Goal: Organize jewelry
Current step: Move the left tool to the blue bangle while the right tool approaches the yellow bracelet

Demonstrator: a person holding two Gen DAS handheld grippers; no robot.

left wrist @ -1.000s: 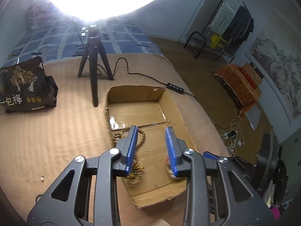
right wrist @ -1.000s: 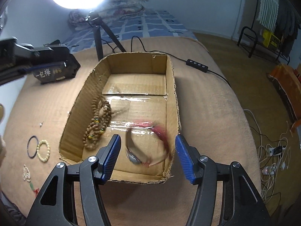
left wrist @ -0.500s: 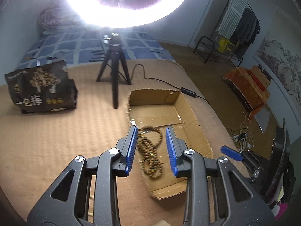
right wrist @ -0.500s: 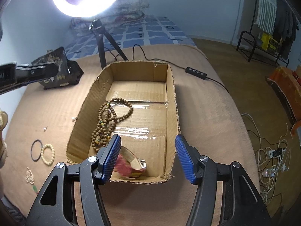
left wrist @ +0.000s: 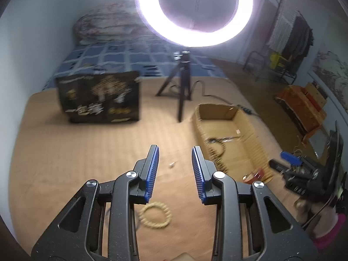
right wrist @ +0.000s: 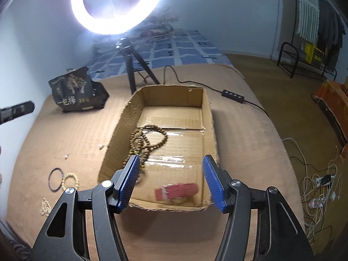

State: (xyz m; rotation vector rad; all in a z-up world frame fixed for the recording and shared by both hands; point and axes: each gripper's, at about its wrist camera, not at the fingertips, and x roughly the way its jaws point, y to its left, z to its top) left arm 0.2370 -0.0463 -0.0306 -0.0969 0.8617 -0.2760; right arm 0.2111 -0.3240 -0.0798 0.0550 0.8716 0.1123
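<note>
Jewelry lies partly inside and partly outside an open cardboard box point(right wrist: 207, 117) set on a tan mat point(right wrist: 65, 130). Within the box, a long brown bead necklace point(right wrist: 144, 140) is coiled against the left wall, and a red bracelet point(right wrist: 177, 191), blurred, rests on the floor near the front right corner. On the mat to the left of the box lie a thin dark ring point(right wrist: 55, 179) touching a cream bead bracelet point(right wrist: 70, 181), a pale beaded piece point(right wrist: 45, 206) nearer the camera, and two tiny white items point(right wrist: 65, 156) closer to the box. The right gripper point(right wrist: 170, 182) hangs over the front edge of the box with its blue-padded jaws spread wide and nothing between them. The left gripper point(left wrist: 175, 173) is over the mat to the left of the box, jaws likewise parted and empty; the cream bead bracelet point(left wrist: 154, 215) lies just below its pads and a small white item point(left wrist: 171, 164) shows in the gap. Background: a ring light point(right wrist: 117, 6) on a black tripod point(right wrist: 132, 74) behind the box, a black printed bag point(right wrist: 76, 91) to the left, and a cable with an inline switch point(right wrist: 232, 93) on the right.
</note>
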